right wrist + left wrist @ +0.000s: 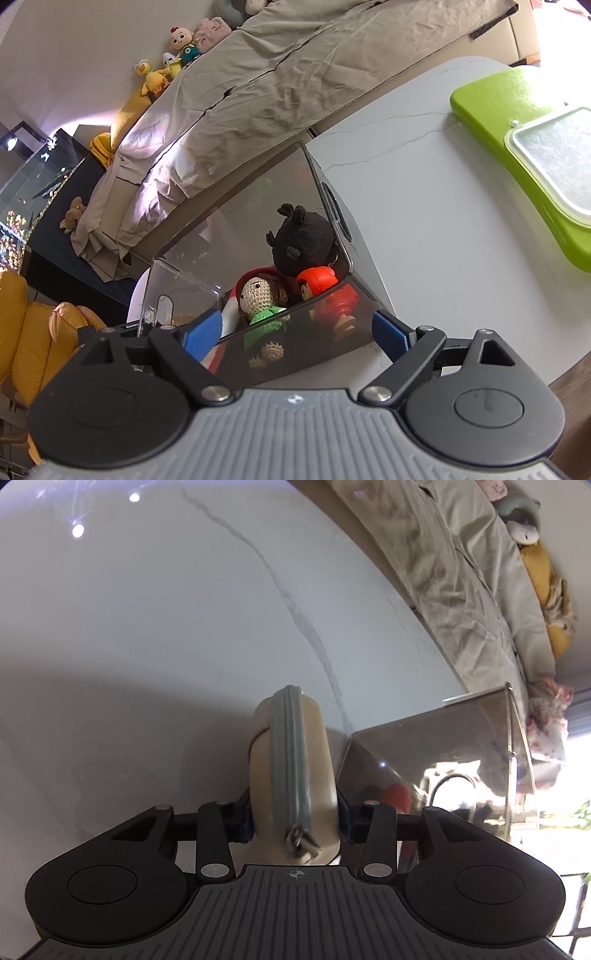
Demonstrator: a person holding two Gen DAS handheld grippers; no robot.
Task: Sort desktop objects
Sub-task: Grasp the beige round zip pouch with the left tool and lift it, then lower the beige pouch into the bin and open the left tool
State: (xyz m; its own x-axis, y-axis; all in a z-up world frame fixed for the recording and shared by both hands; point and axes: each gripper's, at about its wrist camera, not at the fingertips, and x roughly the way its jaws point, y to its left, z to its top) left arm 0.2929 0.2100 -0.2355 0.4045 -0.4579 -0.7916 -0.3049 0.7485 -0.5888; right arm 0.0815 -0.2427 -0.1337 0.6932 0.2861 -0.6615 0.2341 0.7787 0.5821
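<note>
My left gripper (pixel 293 821) is shut on a beige pouch (pixel 321 746) with a grey-green zipper, held edge-on above the white marble table (pixel 147 627), just left of a clear smoky bin (pixel 443 746). In the right wrist view my right gripper (pixel 295 332) is open, its blue pads either side of the near corner of the clear bin (pixel 325 206). The bin holds a black plush (pixel 306 240), a crochet doll (pixel 264 295) in green and a red toy figure (pixel 325 291).
A green board (pixel 517 140) with a clear lidded container (pixel 554 155) lies at the table's right. A bed with beige sheets (pixel 277 74) and plush toys (pixel 173 55) runs behind the table. A yellow chair (pixel 29 332) and fish tank (pixel 29 184) stand left.
</note>
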